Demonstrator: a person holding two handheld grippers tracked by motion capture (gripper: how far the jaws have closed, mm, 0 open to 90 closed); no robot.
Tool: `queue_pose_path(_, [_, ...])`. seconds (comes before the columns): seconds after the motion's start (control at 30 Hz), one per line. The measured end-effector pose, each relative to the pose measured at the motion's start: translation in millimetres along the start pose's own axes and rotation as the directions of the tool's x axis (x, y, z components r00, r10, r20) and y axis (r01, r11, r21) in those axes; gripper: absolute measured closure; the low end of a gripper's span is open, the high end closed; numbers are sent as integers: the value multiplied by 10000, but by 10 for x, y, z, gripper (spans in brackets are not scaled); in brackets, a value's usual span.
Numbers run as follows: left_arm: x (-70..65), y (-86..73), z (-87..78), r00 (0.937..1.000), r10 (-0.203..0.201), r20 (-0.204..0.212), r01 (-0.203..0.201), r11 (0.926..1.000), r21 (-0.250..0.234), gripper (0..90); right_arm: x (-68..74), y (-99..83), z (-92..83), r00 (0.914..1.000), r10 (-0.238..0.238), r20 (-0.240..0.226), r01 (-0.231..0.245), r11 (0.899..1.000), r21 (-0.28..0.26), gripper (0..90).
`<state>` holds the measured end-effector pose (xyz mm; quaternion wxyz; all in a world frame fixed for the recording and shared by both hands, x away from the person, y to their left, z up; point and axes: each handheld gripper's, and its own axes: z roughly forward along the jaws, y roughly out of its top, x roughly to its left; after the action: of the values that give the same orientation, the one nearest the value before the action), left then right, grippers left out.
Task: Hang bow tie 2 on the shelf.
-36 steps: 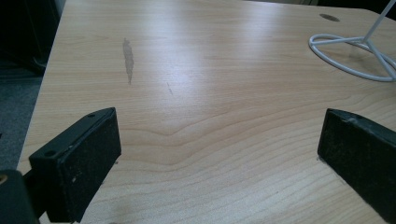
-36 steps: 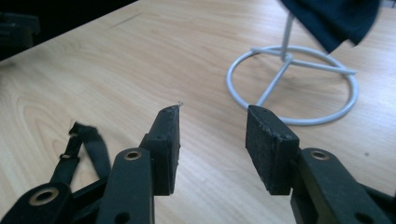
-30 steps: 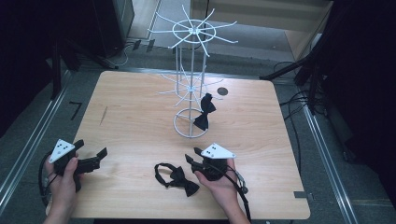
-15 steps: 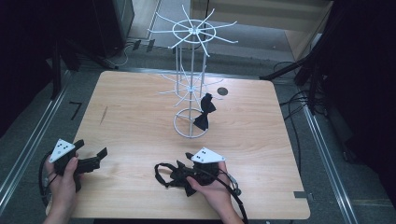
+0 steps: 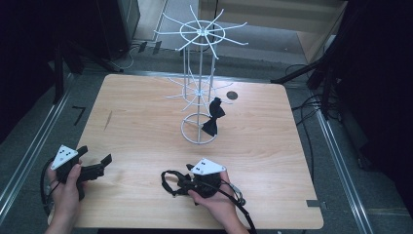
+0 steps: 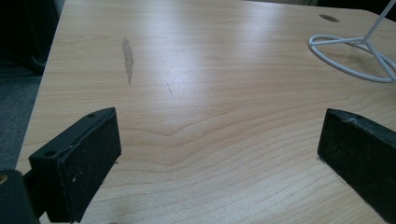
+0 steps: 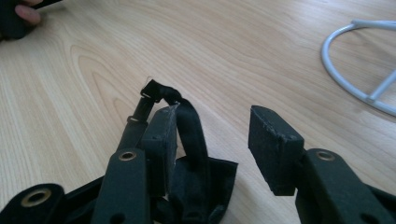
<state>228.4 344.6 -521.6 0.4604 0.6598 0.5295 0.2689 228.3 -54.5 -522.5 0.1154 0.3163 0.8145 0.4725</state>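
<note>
One bow tie (image 5: 213, 117) hangs on the white stand (image 5: 198, 92), and the right gripper (image 7: 212, 140), jaws apart, straddles the second bow tie (image 7: 187, 140), not yet gripped.

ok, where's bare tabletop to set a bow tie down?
Free: left half of the table, between left hand-held gripper and wire rack; also the right side beyond the rack's base. Crowded: near edge at the right hand-held gripper over the bow tie, and around the hung bow tie.
</note>
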Motion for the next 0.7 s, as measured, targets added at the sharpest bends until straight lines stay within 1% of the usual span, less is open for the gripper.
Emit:
queue_pose_path(0.07, [0,0,2,10000,0,3,0,10000,2,0,21,-3,17,9999,-135,-70,136,9999,53,533])
queue_pose_path(0.13, [-1,0,2,10000,0,1,0,10000,1,0,29,-4,21,9999,-125,-75,125,9999,83,532])
queue_pose_path(0.17, [-1,0,1,10000,4,1,-4,10000,0,0,35,-6,25,9999,-120,-30,120,9999,119,532])
queue_pose_path(0.2, [0,0,1,10000,5,11,-5,10000,5,0,31,-10,33,9998,-210,16,210,9997,143,533])
queue_pose_path(0.33, [0,0,3,10000,3,5,-3,10000,1,0,37,-27,57,9997,-237,74,234,9992,313,543])
queue_pose_path(0.37, [0,1,3,10000,3,9,-3,10000,10,0,37,-31,68,9995,-324,29,322,9989,332,559])
queue_pose_path(0.4, [0,1,2,10000,7,23,-7,10000,27,0,41,-34,78,9995,-311,-59,313,9987,401,572])
queue_pose_path(0.43, [0,2,3,10000,21,32,-21,10000,41,0,41,-41,104,9989,-414,-198,424,9975,560,595])
queue_pose_path(0.47, [0,2,3,10000,21,32,-21,10000,41,0,41,-41,104,9989,-414,-198,424,9975,560,595])
queue_pose_path(0.5, [0,1,3,10000,17,27,-17,10000,31,0,45,-57,135,9982,-548,-228,564,9954,770,626])
queue_pose_path(0.57, [0,1,3,10000,15,31,-15,10000,25,0,46,-63,147,9981,-562,-252,581,9948,833,644])
queue_pose_path(0.6, [1,1,2,10000,21,32,-21,10000,39,0,44,-71,157,9977,-542,-397,579,9935,981,717])
queue_pose_path(0.63, [1,1,3,10000,17,36,-17,10000,36,0,44,-71,157,9977,-542,-397,579,9935,981,717])
queue_pose_path(0.7, [2,3,3,10000,-5,49,4,10000,57,0,39,-72,157,9967,-597,-558,654,9921,1068,802])
